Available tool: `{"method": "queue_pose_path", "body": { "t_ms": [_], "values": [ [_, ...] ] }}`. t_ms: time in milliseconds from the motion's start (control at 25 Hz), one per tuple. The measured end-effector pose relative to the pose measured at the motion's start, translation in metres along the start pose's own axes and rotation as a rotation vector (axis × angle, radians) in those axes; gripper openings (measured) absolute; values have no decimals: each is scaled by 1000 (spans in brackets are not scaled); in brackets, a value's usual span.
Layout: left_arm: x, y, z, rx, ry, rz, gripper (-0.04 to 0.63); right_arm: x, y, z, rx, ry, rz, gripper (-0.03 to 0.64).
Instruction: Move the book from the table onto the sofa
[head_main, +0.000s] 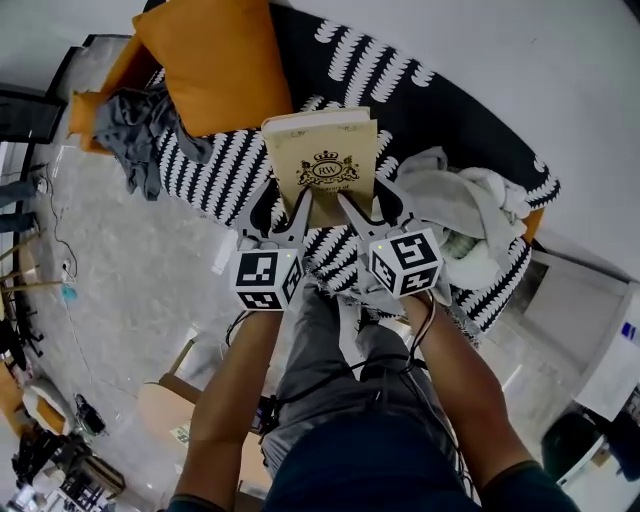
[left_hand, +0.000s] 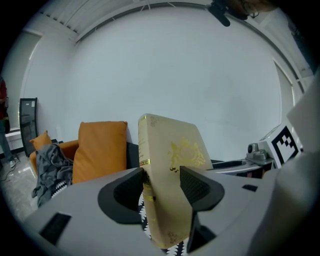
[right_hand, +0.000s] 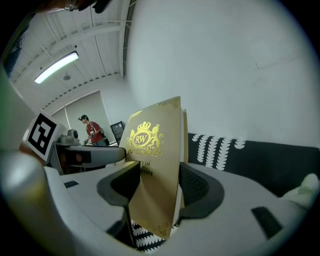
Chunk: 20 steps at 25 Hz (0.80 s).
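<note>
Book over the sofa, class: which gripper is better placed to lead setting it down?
Left, marginally. Both the left gripper and right gripper clamp the book, but white cloth crowds the right side; the sofa is barer on the left.

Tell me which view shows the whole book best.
The head view: the book faces the camera, nearly its whole cover showing, left gripper and right gripper shut on its lower edge. The left gripper view gives spine and cover at a slant; the right gripper view, the crested cover close up.

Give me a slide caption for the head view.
Left tool and right tool grip a cream book over the patterned sofa.
</note>
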<state>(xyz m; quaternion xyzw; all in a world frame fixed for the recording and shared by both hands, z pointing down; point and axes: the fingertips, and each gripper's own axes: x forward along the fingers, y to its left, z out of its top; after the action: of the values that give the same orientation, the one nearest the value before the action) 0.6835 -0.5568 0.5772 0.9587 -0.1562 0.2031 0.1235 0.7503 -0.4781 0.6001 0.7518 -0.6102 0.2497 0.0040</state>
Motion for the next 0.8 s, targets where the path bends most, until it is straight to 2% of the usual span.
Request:
{"method": "queue_pose_path", "body": {
  "t_ms": [400, 800],
  "values": [
    [62, 36, -70, -32, 122, -45, 215, 57, -32, -70, 72, 95, -58, 253],
    [102, 55, -162, -72, 268, -73, 215, 95, -58, -150, 125, 216, -100, 253]
  ]
}}
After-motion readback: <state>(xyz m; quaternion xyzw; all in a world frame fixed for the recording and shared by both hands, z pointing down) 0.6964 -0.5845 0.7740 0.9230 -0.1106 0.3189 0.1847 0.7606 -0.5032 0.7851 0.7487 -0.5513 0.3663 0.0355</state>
